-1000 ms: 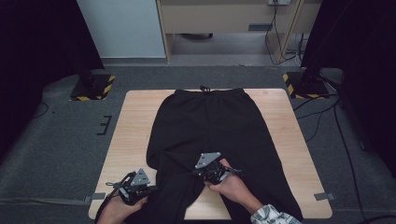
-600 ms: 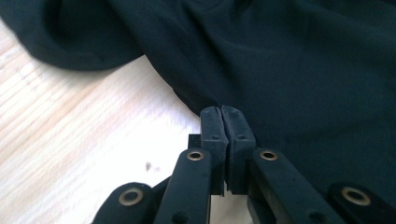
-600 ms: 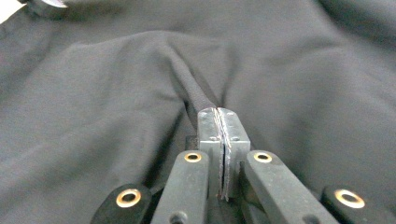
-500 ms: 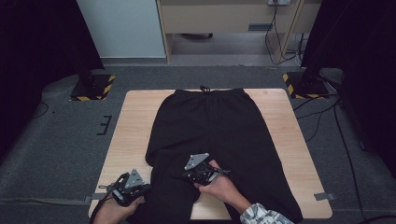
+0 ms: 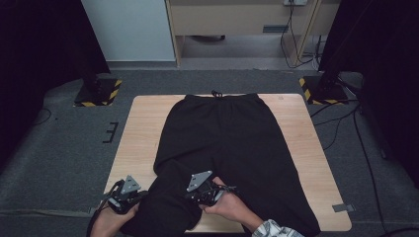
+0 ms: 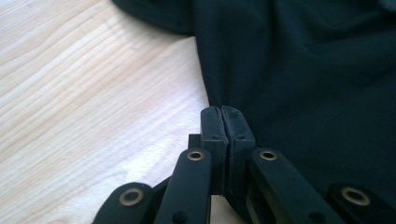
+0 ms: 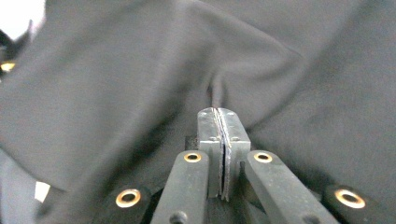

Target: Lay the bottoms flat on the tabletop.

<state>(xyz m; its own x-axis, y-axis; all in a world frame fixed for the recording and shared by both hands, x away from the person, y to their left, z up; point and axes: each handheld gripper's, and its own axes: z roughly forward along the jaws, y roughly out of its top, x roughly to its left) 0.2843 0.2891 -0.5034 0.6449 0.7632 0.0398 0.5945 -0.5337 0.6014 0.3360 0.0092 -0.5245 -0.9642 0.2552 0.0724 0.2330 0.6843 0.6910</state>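
You are mid-fold on the trousers (image 5: 232, 148): both claws are clenched on the left leg down at 6 o'clock on the tabletop (image 5: 143, 128). The left claw (image 5: 129, 196) pinches the leg's outer edge where cloth meets bare wood, clear in the left gripper view, jaws pressed flat together on the hem of fabric. The right claw (image 5: 210, 190) grips the inner side of that leg near the crotch seam; in the right gripper view a thin layer sits between the pads, though blur makes the exact fold hard to read.

The trousers lie flat, long axis from 12 to 6 o'clock, waistband and drawcord at 12, cuffs toward you. The left leg slants toward 7.

Next, I judge, you carry that leg across toward 3 o'clock onto the right leg. Lift both claws together, keep the cloth taut between them, and lay outer edge on outer edge before letting go.
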